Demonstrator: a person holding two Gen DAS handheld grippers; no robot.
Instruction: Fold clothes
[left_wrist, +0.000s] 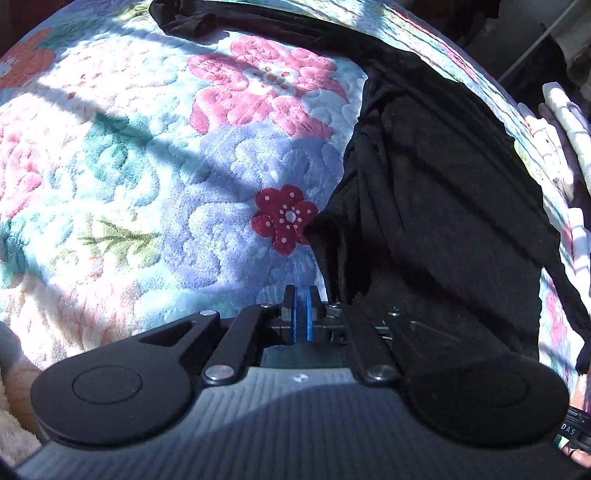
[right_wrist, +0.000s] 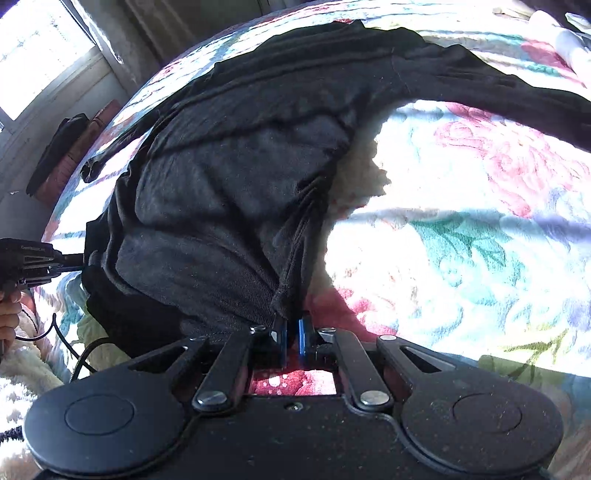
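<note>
I am holding a black shirt over the flowery blanket.

My right gripper is pinching the shirt's bunched edge, its blue pads almost together on the cloth. My left gripper is keeping its jaws nearly together; I cannot tell if cloth is between them, and the shirt is lying just beside it on the blanket. One long sleeve is stretching away across the blanket.
</note>
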